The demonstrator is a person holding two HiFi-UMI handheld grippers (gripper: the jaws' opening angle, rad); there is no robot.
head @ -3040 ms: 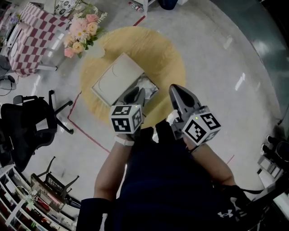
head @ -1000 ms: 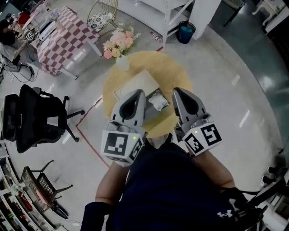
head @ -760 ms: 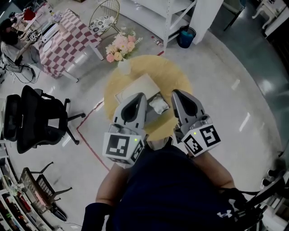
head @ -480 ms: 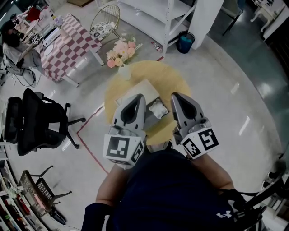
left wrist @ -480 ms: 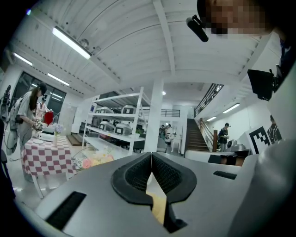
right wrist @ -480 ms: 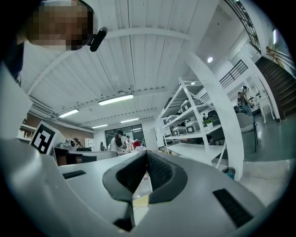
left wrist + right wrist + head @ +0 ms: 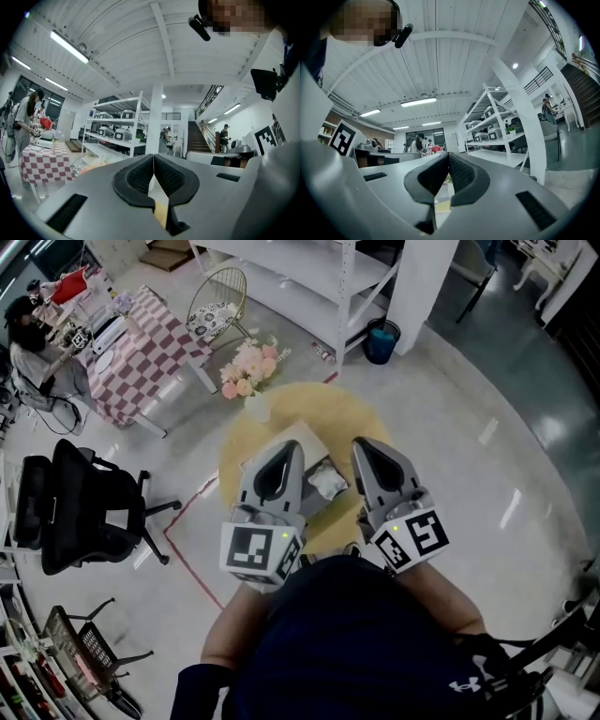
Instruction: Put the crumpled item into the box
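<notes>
Both sets of jaws are shut with nothing in them: left gripper (image 7: pixel 153 161) has its pads pressed together, and so does the right gripper (image 7: pixel 447 161). Both point out level at the room, held high over the yellow round table (image 7: pixel 352 409). The crumpled item (image 7: pixel 326 481) lies below, in the gap between my two grippers, by the right end of the white box (image 7: pixel 307 440). I can't tell if it's already inside. Neither side is clearly nearer, and I'd have to tip down first.
</notes>
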